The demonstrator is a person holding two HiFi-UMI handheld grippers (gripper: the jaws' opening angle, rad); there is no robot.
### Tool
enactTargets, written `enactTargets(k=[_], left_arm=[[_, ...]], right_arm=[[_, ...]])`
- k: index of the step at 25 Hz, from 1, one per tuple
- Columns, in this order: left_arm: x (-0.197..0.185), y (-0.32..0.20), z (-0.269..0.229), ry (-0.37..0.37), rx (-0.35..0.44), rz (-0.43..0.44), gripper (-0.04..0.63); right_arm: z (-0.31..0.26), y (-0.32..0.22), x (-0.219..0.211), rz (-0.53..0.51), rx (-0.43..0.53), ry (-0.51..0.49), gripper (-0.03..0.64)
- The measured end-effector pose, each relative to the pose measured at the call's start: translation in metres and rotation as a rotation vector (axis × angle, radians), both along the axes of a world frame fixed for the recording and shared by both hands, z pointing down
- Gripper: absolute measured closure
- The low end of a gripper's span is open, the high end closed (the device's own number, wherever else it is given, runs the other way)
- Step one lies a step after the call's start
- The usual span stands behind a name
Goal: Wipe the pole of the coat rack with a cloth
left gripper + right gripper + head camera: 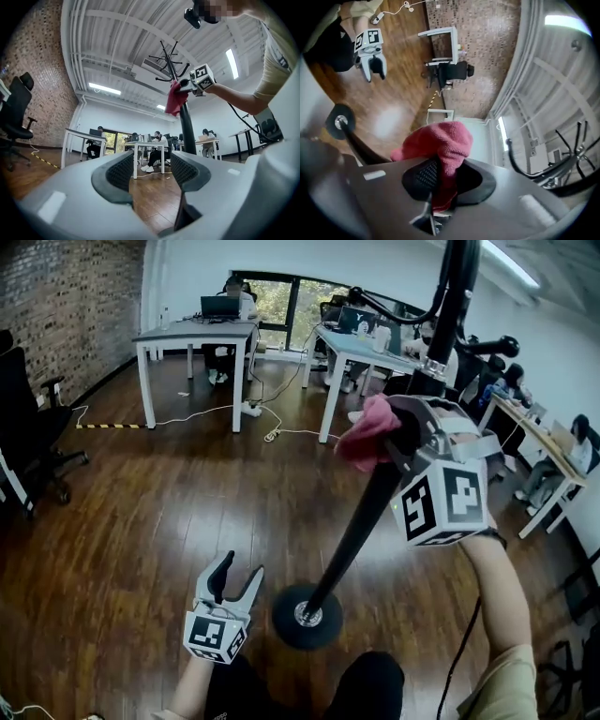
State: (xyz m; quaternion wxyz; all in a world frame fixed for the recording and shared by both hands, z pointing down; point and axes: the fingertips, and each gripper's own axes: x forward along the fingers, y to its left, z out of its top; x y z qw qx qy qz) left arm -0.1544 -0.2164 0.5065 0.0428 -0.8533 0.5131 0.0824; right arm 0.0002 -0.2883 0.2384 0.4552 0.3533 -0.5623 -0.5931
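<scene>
A black coat rack pole (pixel 367 512) rises from a round black base (pixel 307 616) on the wood floor. Its hooks (pixel 169 61) show in the left gripper view. My right gripper (pixel 398 439) is shut on a red cloth (pixel 367 431) and holds it against the pole about halfway up. The red cloth (pixel 438 144) bunches out between the jaws in the right gripper view, with the pole (pixel 358 145) beside it. My left gripper (pixel 234 583) hangs low, left of the base, open and empty. From there the cloth (pixel 176 97) and pole (pixel 187 125) stand ahead.
White desks (pixel 196 337) with seated people (pixel 553 465) stand at the back and right. A black office chair (pixel 28 432) sits by the brick wall at left. Cables (pixel 253 413) lie on the floor near the desks. My legs are just below the base.
</scene>
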Motion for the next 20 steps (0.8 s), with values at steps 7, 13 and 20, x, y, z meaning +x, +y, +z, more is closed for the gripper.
enactTargets(k=[7,13,20], left_arm=[[-0.035,0.002,0.020,0.008,-0.024,-0.059,0.354],[-0.061,0.002,0.037,0.001,-0.062,-0.114,0.354],[-0.080,0.011,0.071,0.023,-0.135,-0.158,0.354]], right_arm=[[0.159,-0.012,-0.002,0.117,-0.157,0.306,0.566],[0.277,-0.017,0.002,0.215,-0.224,0.553,0.566],[0.457,-0.012,0.015,0.290,-0.387,0.901,0.566]])
